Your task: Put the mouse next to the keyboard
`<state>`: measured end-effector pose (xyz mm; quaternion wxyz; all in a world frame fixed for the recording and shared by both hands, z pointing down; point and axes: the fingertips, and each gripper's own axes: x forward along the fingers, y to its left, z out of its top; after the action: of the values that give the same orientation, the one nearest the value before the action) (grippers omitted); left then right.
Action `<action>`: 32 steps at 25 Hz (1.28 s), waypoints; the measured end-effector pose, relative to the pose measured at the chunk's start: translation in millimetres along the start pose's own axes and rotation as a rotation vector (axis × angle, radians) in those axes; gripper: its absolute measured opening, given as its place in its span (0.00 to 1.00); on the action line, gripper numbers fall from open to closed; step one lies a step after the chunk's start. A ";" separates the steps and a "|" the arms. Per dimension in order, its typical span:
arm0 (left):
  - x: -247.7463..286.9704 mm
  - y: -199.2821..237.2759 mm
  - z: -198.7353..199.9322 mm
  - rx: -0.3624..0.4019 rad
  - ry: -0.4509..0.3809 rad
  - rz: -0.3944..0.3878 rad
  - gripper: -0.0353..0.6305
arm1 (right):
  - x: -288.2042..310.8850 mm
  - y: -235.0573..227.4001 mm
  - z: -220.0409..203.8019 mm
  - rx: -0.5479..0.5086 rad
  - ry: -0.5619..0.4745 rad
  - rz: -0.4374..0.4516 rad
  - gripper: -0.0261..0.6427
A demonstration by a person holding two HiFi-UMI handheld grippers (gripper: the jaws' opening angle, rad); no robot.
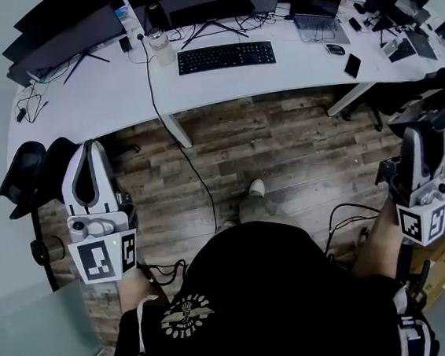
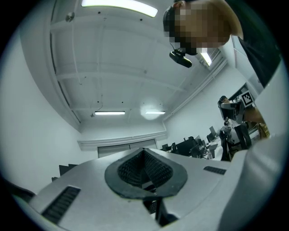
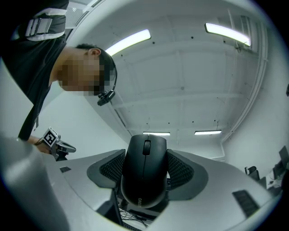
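Wood-plank floor [image 1: 282, 143] fills the middle of the head view, with a long white desk [image 1: 118, 89] across the top. A black keyboard [image 1: 225, 57] lies on the desk in front of the monitors. To the right of the keyboard, also on the desk, are a laptop [image 1: 317, 13], a second small mouse [image 1: 335, 48] and a phone [image 1: 351, 65].

The task's mouse [image 3: 143, 180] is black and is not on the desk. It sits clamped in the right tongs [image 3: 145, 169], well apart from the keyboard, on the near side of it and to its right. In the right gripper view its two ribbed pads [image 3: 183, 171] press on the mouse's left and right flanks. The scroll wheel faces the camera and the nose points up toward the ceiling lights.

The left tongs [image 2: 144, 173] are closed with nothing in them. Their ribbed pads [image 2: 131, 171] meet in a seam down the middle.

The person [image 1: 258, 288], in a black top, stands on the floor on the near side of the keyboard, back from the desk. One gripper is held low at each side of the body, left and right of the torso. Both are tipped up, so each gripper view looks at the white ceiling. Their marker cubes face the head camera, and the right forearm [image 1: 375, 240] runs down below its cube.
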<state>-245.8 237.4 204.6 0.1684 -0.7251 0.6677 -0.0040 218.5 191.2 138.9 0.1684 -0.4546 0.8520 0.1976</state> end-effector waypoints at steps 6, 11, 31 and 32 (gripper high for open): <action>28.5 -11.1 -11.2 -0.021 0.025 -0.001 0.06 | 13.7 -21.4 -15.9 0.011 0.007 0.011 0.47; 56.8 -19.9 -24.2 -0.026 0.043 0.006 0.06 | 29.8 -41.1 -39.8 0.021 0.033 0.019 0.47; 219.6 -122.0 -42.5 0.022 0.045 -0.047 0.06 | 140.0 -50.2 -182.5 0.079 0.158 0.103 0.47; 225.3 -123.7 -46.2 0.025 0.053 -0.044 0.06 | 144.0 -53.1 -188.0 0.082 0.163 0.102 0.47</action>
<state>-112.4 14.2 229.7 0.1595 -0.7370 0.6558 -0.0354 166.7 -29.8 224.5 0.1067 -0.4178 0.8924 0.1332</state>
